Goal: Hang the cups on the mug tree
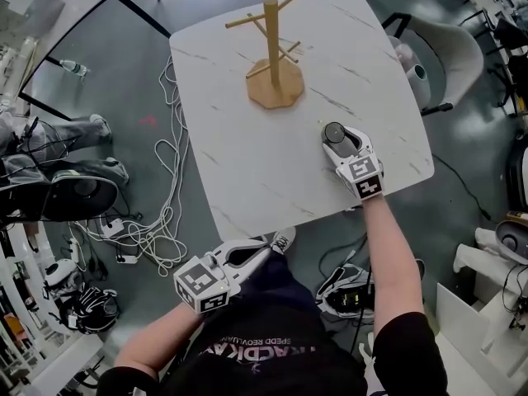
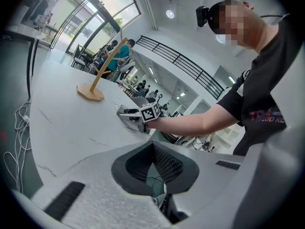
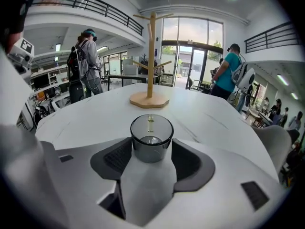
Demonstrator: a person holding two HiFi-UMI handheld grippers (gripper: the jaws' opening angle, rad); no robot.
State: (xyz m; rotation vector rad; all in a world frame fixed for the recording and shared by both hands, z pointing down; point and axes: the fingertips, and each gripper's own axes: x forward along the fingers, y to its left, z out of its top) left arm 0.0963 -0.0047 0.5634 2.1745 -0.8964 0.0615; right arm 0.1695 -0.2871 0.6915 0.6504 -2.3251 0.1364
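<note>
A wooden mug tree [image 1: 272, 48] with bare pegs stands at the far side of the white marble-patterned table [image 1: 239, 139]; it also shows as the mug tree [image 3: 151, 56] and, small, the mug tree [image 2: 97, 78]. A smoky grey glass cup [image 1: 334, 133] stands upright on the table at the right. My right gripper [image 1: 336, 141] is shut on that cup [image 3: 151, 137], a pad against each side; the right gripper [image 3: 151, 149] rests low over the tabletop. My left gripper [image 1: 262, 250] hangs off the near table edge by the person's body, jaws together and empty [image 2: 153, 149].
Loose white cables [image 1: 157, 221] lie on the floor left of the table. A grey chair [image 1: 450, 52] stands at the far right, a water bottle [image 1: 73, 68] at the far left. People with backpacks [image 3: 233, 75] stand beyond the table.
</note>
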